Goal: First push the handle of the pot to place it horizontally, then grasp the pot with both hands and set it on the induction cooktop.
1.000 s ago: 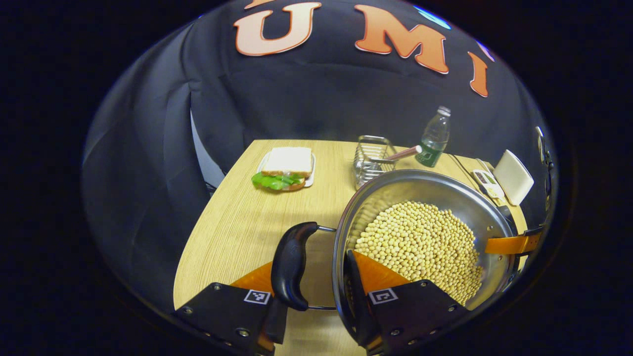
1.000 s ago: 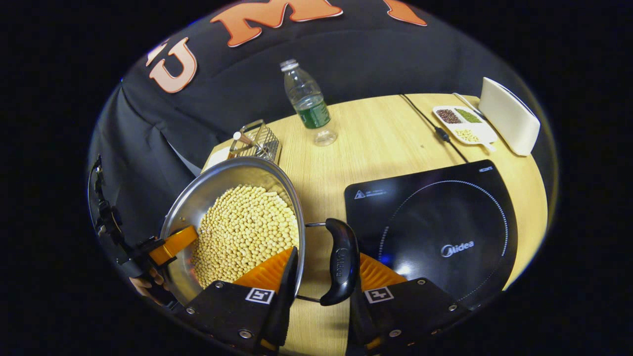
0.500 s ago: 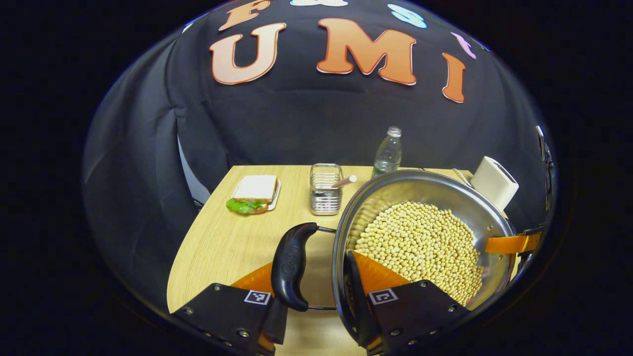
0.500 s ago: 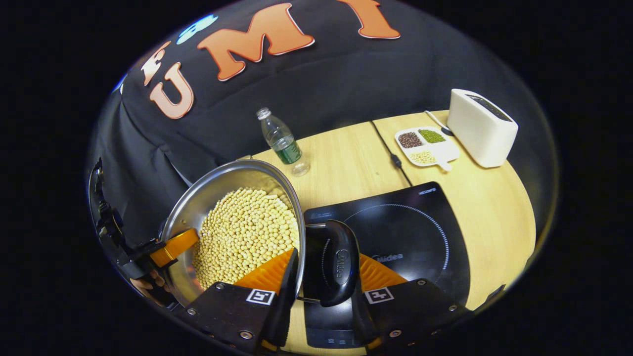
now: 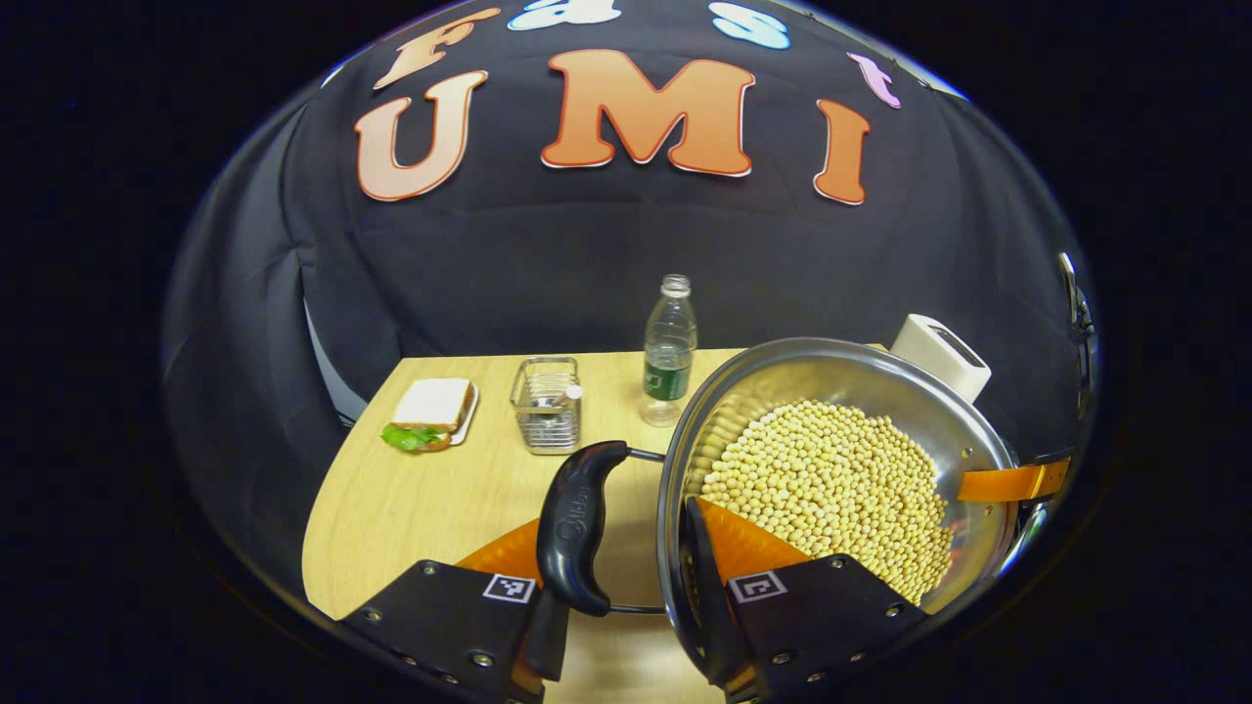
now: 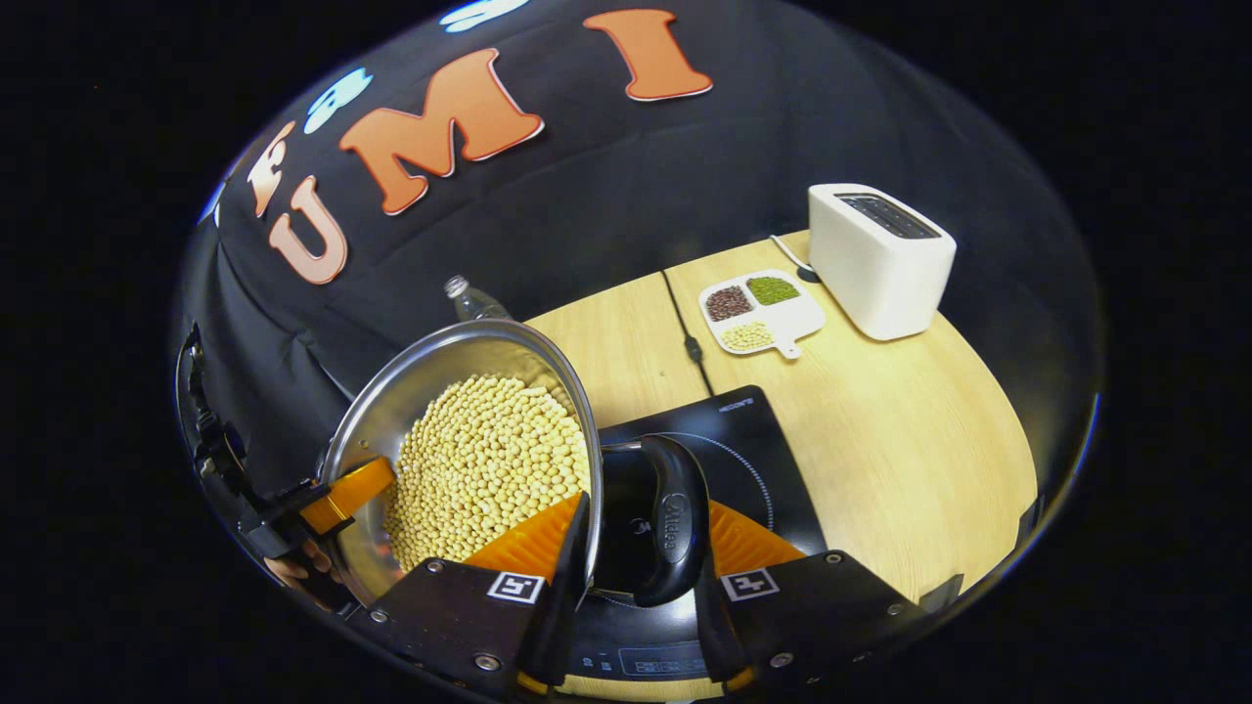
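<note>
A steel pot (image 5: pixel 831 469) full of pale beans hangs above the table, held at both sides. My left gripper (image 5: pixel 626 548) is shut on it: one finger sits inside the rim on the beans, the other under the black side handle (image 5: pixel 577 528). My right gripper (image 6: pixel 636 543) is shut the same way at the opposite handle (image 6: pixel 675 533), one finger inside the pot (image 6: pixel 469 460). The black induction cooktop (image 6: pixel 743 460) lies directly beneath that handle and the pot's right side. Across the pot, the left gripper (image 6: pixel 342 494) shows with a hand (image 6: pixel 293 567) behind it, and the right gripper's finger (image 5: pixel 1012 482) shows on the far rim.
A sandwich on a plate (image 5: pixel 427 414), a wire basket (image 5: pixel 548 418) and a water bottle (image 5: pixel 668 352) stand at the table's back left. A white toaster (image 6: pixel 880 259), a divided dish of beans (image 6: pixel 761 313) and a black cable (image 6: pixel 685 332) lie behind the cooktop. Bare wood (image 6: pixel 910 440) spreads to its right.
Both grippers have carried the pot to the right, from over bare table to over the cooktop's left part. Their hold on the pot is unchanged.
</note>
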`<state>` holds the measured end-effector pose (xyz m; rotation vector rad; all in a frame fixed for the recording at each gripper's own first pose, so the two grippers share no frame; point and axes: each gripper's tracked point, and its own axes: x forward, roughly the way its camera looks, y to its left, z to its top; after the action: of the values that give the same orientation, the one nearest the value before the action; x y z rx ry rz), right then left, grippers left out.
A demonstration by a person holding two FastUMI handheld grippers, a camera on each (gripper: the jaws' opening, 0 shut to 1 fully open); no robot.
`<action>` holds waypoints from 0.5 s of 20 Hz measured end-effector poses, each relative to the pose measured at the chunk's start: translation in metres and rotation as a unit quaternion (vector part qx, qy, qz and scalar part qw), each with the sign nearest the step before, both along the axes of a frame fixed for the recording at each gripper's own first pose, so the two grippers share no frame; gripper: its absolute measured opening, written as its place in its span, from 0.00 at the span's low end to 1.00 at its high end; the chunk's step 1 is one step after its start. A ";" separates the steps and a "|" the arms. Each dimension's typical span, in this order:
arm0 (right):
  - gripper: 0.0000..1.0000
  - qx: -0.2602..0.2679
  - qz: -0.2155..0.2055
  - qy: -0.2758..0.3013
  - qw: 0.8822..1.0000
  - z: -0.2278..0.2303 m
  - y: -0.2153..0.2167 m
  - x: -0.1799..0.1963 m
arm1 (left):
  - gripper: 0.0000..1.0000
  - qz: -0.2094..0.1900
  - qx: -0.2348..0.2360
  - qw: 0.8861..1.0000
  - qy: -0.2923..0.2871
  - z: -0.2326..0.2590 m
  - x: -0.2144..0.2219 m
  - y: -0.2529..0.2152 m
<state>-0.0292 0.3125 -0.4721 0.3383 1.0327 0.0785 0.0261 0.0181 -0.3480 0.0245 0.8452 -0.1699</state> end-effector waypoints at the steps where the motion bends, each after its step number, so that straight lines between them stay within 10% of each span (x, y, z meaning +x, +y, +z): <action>1: 0.51 -0.002 -0.004 0.001 1.000 0.002 0.000 -0.001 | 0.57 -0.004 -0.002 1.000 0.002 -0.002 0.001 -0.009; 10: 0.51 -0.020 -0.026 -0.001 0.999 0.012 0.001 -0.008 | 0.57 -0.030 -0.020 0.999 0.011 -0.016 0.006 -0.048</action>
<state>-0.0370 0.3133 -0.4606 0.3285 1.0218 0.0105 0.0325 -0.0299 -0.3643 0.0104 0.8631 -0.2434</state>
